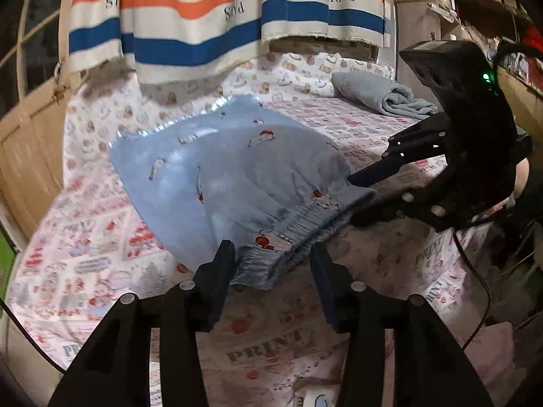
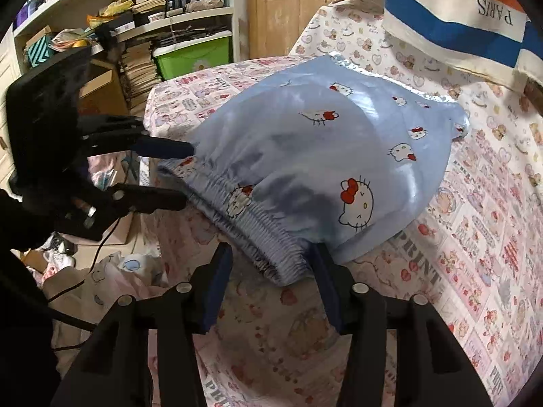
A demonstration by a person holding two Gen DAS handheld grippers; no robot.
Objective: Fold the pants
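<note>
Cluttered bedroom: printed bedsheet (image 1: pixel 101 237) over bed, striped towel (image 1: pixel 190 27) hanging behind, grey blanket (image 1: pixel 380 95) at far side, shelves (image 2: pixel 142 17) and green bin (image 2: pixel 193 54) past bed edge.

Pants (image 2: pixel 322 156) light blue with cat print, lying on sheet already doubled, elastic waistband (image 2: pixel 258 234) toward both grippers, leg hems (image 1: pixel 163 125) at far end. Long axis running from waistband away toward towel.

Left gripper (image 1: pixel 271 261) straight ahead of one waistband corner, fingers (image 1: pixel 220 271) spread wide, band edge lying between them at tip level, nothing clamped. Cannot tell if cloth touches the pads.

Right gripper (image 2: pixel 271 261) at the other waistband corner, fingers (image 2: pixel 325 271) likewise wide apart, straddling the gathered band, not closed on it. Seen from left view, right gripper tips sit one above and one below the band edge.

Both grippers about equally near, each lined up on own corner, pointing along pants' long axis. Judged step: closing on waistband corners, then carrying band forward over toward hems to halve length. Key relation: band directly between open fingers on both sides, hems well apart beyond. Risk: slippery gathered layers, pinch catching top layer only.
</note>
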